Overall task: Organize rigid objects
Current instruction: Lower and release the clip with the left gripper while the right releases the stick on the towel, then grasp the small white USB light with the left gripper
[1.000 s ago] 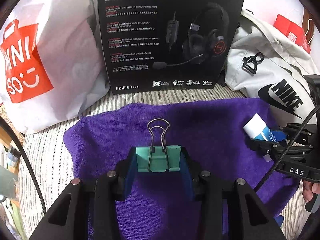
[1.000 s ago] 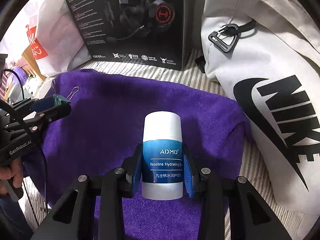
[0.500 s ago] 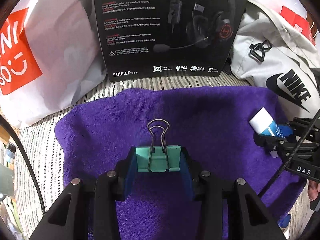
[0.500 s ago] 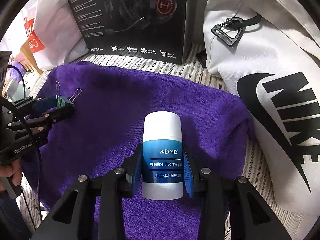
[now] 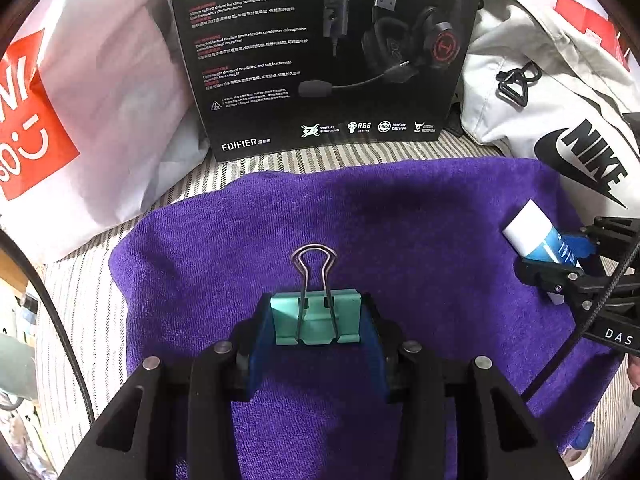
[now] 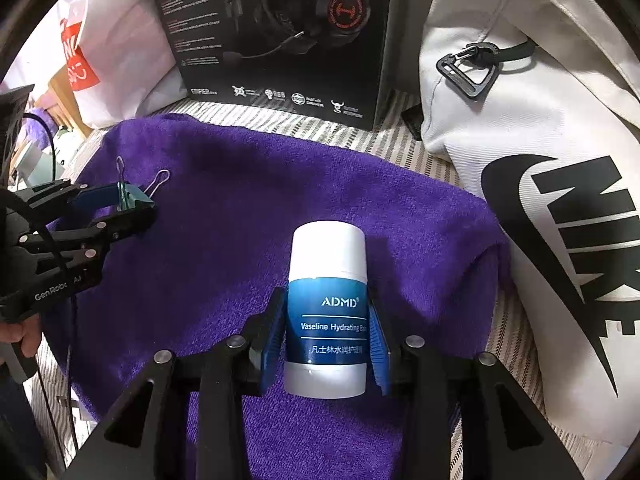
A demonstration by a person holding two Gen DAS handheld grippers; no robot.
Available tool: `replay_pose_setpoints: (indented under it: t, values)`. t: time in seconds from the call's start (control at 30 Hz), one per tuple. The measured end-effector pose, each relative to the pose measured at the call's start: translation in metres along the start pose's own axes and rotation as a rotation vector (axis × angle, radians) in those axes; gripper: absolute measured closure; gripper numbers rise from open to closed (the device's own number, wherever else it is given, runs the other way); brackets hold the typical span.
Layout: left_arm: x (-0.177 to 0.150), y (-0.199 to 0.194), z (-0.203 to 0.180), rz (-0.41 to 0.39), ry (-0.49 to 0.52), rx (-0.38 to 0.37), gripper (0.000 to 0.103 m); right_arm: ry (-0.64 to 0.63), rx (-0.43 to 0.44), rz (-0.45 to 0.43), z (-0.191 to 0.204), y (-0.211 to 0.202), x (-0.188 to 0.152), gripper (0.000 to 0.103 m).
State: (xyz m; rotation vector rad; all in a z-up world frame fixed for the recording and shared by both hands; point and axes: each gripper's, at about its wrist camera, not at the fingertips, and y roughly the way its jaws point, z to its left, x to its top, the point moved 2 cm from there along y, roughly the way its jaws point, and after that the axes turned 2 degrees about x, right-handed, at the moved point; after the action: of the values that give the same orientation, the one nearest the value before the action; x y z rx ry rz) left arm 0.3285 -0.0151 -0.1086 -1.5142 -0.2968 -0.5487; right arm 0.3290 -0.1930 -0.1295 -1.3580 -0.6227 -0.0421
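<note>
Blue pads of the left claw (image 5: 316, 326) press in on both sides of a green binder clip (image 5: 315, 322), so the claw is closed tight on it. The clip's wire handles point forward, away from the claw. In the right wrist view the same claw (image 6: 132, 202) shows at the left edge with the clip (image 6: 134, 198) in its tip, low over the purple towel (image 6: 224, 232).

Over on the other side, the right claw (image 6: 326, 340) is closed on a white and blue balm stick (image 6: 327, 312). Its blue pads squeeze the blue label, and the white cap sticks out in front. The left wrist view shows this stick (image 5: 540, 236) at the right side of the towel (image 5: 360, 220), held by the right claw (image 5: 560, 260). I cannot tell if the stick touches the towel.

The towel lies on a striped cloth (image 5: 80, 300). Behind the towel stands a black headset box (image 5: 320, 52). A white shopping bag (image 5: 92, 92) with a red logo sits left of the box. A white Nike bag (image 6: 540, 160) sits to the right, just beside the towel's edge. A bit of a hand (image 6: 24, 336) grips the left claw's handle.
</note>
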Motion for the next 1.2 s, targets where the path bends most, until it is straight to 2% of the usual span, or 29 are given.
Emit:
replay_pose_setpoints:
  t: [0.17,0.27,0.4,0.5,0.67,0.8,0.9,1.0,1.1,1.2]
  values:
    - [-0.001,0.000,0.001,0.007,0.006,-0.003,0.061,-0.001,0.026,0.005,-0.003,-0.003,-0.003,0.057]
    - [-0.002,0.001,0.002,0.012,0.013,0.012,0.054,-0.004,0.029,0.010,-0.003,-0.004,-0.003,0.056]
    - [-0.001,0.002,0.003,0.020,0.009,0.006,0.051,0.005,0.037,0.017,-0.007,-0.007,-0.005,0.054]
    - [-0.003,0.001,0.003,0.024,0.021,0.024,0.043,-0.001,0.033,0.019,-0.007,-0.011,-0.005,0.053]
    - [-0.004,-0.005,0.001,0.028,0.034,0.025,0.041,-0.015,0.014,-0.001,-0.006,-0.023,-0.004,0.045]
    - [-0.003,-0.013,0.001,0.018,0.041,0.045,0.035,-0.030,-0.001,-0.014,-0.003,-0.032,-0.005,0.044]
    - [-0.002,-0.023,0.003,0.008,0.032,0.046,0.035,-0.035,-0.015,-0.027,-0.002,-0.041,-0.006,0.043]
    - [0.001,-0.041,0.004,-0.022,0.031,0.057,0.034,-0.032,-0.010,-0.053,-0.003,-0.054,-0.006,0.034]
    - [0.000,-0.063,0.006,-0.062,0.042,0.077,0.021,-0.037,-0.028,-0.087,0.000,-0.073,-0.005,0.033]
    - [0.003,-0.095,0.003,-0.120,0.060,0.111,0.019,-0.036,-0.038,-0.121,0.002,-0.092,-0.006,0.023]
